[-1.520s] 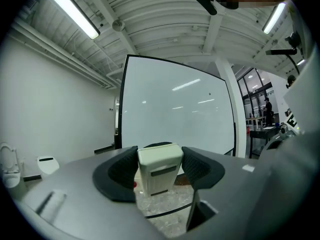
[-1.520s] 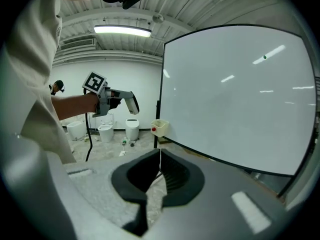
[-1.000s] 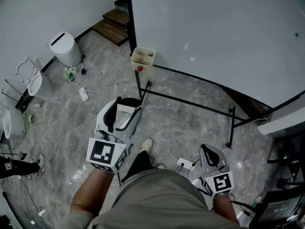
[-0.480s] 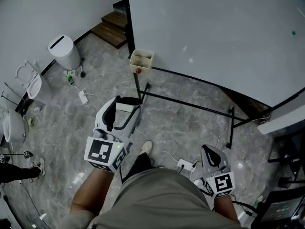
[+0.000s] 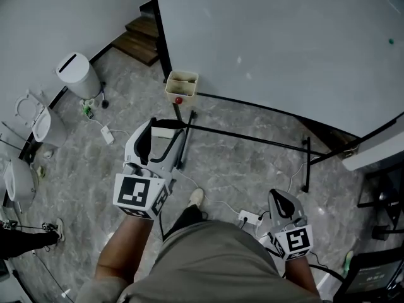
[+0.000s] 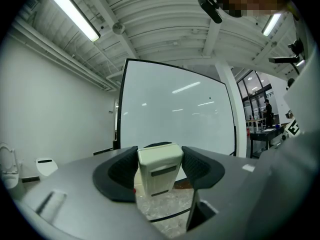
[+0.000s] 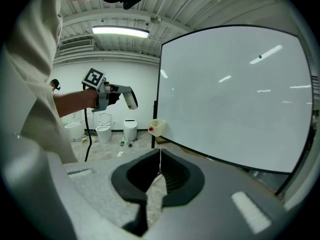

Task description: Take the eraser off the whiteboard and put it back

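1. The left claw is clamped on the eraser, a cream block gripped by its sides between the two dark pads.
2. The eraser is held in the air, clear of the whiteboard, in front of the board's left edge and above the floor.
3. The right claw is drawn together, its jaws meeting with nothing between them. It is held low at the person's right side, well apart from the left claw.
4. A small cream tray is hung at the whiteboard's lower left corner, and a red piece is seen on its front.
5. A white power strip is laid on the grey marbled floor near the right claw, and a white bin is stood by the wall at the left.
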`<state>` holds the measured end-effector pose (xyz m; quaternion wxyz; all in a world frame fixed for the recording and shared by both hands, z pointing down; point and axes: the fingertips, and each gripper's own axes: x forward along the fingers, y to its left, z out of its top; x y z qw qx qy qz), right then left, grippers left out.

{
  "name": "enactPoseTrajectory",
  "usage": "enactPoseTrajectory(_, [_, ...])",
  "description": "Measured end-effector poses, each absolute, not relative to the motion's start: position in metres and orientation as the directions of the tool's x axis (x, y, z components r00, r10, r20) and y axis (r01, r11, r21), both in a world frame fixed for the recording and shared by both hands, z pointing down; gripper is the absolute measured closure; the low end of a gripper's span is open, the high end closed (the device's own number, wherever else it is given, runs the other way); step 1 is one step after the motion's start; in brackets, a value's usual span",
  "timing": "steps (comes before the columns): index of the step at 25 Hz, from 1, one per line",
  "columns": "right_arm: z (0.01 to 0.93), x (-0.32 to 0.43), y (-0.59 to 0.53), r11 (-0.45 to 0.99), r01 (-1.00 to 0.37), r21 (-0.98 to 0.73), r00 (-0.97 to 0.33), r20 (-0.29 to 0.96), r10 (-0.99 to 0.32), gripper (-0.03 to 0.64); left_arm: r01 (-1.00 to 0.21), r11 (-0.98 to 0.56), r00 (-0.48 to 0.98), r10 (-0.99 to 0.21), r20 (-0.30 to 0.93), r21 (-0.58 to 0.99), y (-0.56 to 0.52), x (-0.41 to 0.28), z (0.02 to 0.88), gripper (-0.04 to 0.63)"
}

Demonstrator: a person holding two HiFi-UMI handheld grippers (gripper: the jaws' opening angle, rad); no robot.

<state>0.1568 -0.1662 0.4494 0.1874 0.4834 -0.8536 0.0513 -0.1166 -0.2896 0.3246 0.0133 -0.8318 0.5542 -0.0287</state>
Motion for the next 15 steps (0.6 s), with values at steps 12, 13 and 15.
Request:
enactPoseTrajectory(12, [0.451,0.151,-0.203,0.437,-0.894,0.098,-0.369,0.392,-0.843,0.611,-0.922,-0.387,0.383,-0.919,0.092,-0.032,-0.416,-0.13,0.373,0.318])
enactPoseTrajectory(13, [0.451,0.152,-0.204,0.426,-0.9,0.098,-0.357,0.395,-0.846,0.611,-0.923,-0.384,0.379,-0.92,0.096,-0.036,-0.426,-0.131,0.377,0.318])
enactPoseTrajectory(15, [0.451,0.153,-0.207,0.403,-0.91,0.098,-0.335,0.4,-0.853,0.611,-0.922,-0.385,0.379,-0.919,0.106,-0.041,-0.445,-0.132,0.386,0.318])
